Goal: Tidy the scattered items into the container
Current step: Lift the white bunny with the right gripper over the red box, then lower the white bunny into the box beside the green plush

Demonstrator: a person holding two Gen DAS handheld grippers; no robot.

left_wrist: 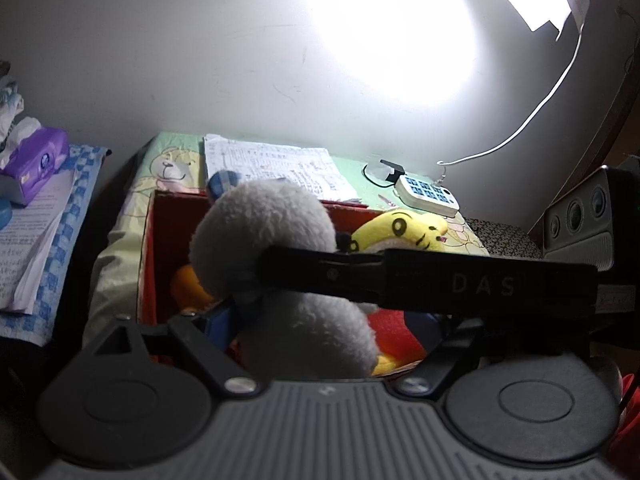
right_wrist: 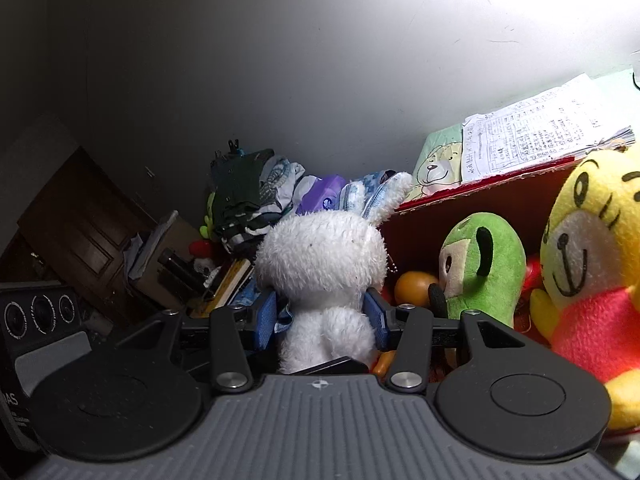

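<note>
A white plush rabbit (right_wrist: 326, 276) is gripped at its body by the right gripper (right_wrist: 326, 318), whose blue pads (right_wrist: 376, 316) are pressed against both flanks; the toy is held upright, back to the camera, at the left end of the red box (right_wrist: 472, 200), just outside its wall as far as can be judged. In the left wrist view the same rabbit (left_wrist: 276, 240) is seen above the box (left_wrist: 146, 248), with a black finger of the right gripper (left_wrist: 420, 280) laid across it. The left gripper (left_wrist: 320, 328) is positioned close behind the toy; its fingertips are hidden by the fur and the crossing finger, so whether it is released or clenched cannot be told.

Inside the box a green plush (right_wrist: 480, 268), an orange ball (right_wrist: 414, 286) and a yellow plush in a red top (right_wrist: 588, 264) are lodged. Printed sheets (right_wrist: 544, 136) are stacked behind the box on a bear-patterned cloth (right_wrist: 436, 160). A white remote control (left_wrist: 428, 194) is noted on the cloth, well apart from the box.
</note>
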